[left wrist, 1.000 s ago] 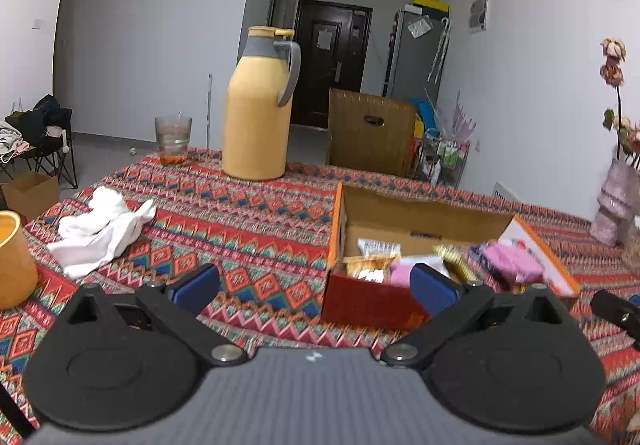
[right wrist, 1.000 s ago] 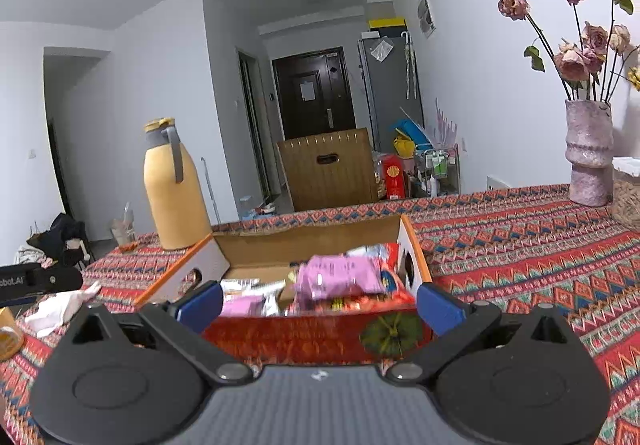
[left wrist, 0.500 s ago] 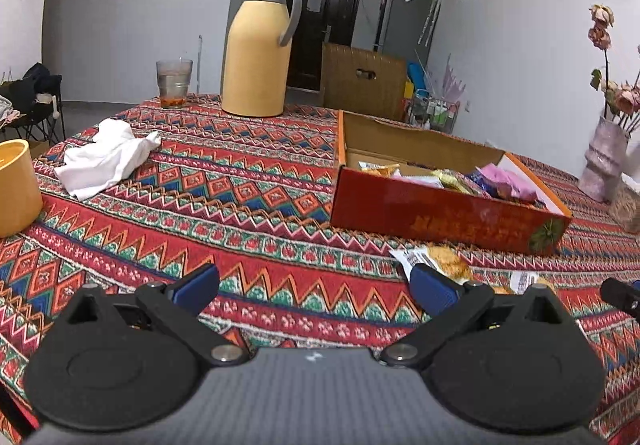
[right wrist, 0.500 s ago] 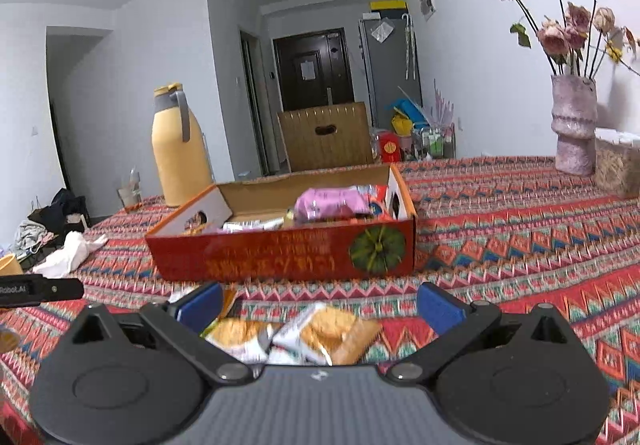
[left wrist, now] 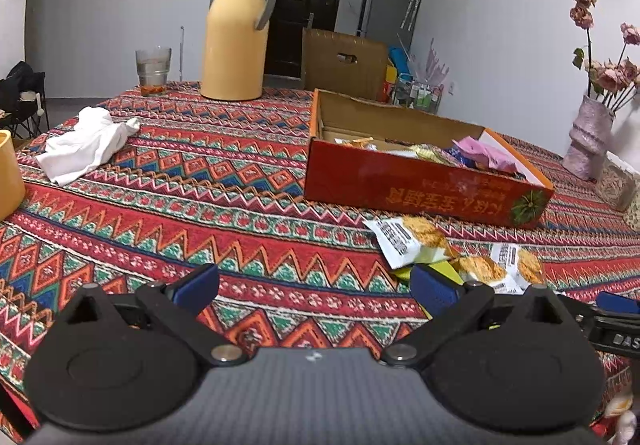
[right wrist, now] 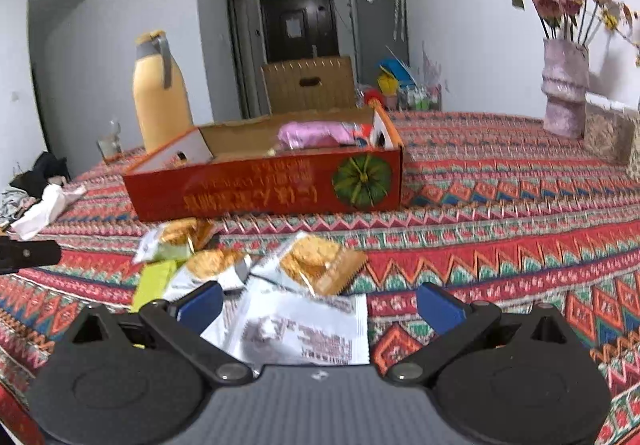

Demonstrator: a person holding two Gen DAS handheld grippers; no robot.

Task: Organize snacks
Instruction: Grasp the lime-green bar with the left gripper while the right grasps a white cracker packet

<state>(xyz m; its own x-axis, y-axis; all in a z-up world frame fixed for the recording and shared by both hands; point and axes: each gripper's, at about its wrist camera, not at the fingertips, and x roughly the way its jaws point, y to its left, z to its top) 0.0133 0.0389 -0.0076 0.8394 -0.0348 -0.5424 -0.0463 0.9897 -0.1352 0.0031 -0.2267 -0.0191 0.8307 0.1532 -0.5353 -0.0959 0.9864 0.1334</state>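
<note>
The left gripper [left wrist: 314, 287] hangs low over the surface [left wrist: 200, 205] with its fingers spread wide apart; nothing lies between them but patterned cloth. Its right finger [left wrist: 430, 287] is just beside the loose snack packets.

The right gripper [right wrist: 320, 303] is likewise spread wide and holds nothing. A white packet [right wrist: 304, 329], printed side up, lies flat between its fingers, close to the gripper body.

Four more packets [right wrist: 224, 265] lie in a loose cluster on the surface in front of the red box [right wrist: 264, 185], some overlapping. The nearest to the box [left wrist: 408, 241] lies just in front of its long wall; whether it touches cannot be told. The box is open-topped and holds several snacks, among them a pink packet [right wrist: 316, 133] toward its right end.

A yellow jug [left wrist: 236, 33] and a glass [left wrist: 153, 71] stand at the far edge of the surface. A white cloth [left wrist: 86, 143] lies crumpled to the left. A vase [right wrist: 564, 85] stands far right.
</note>
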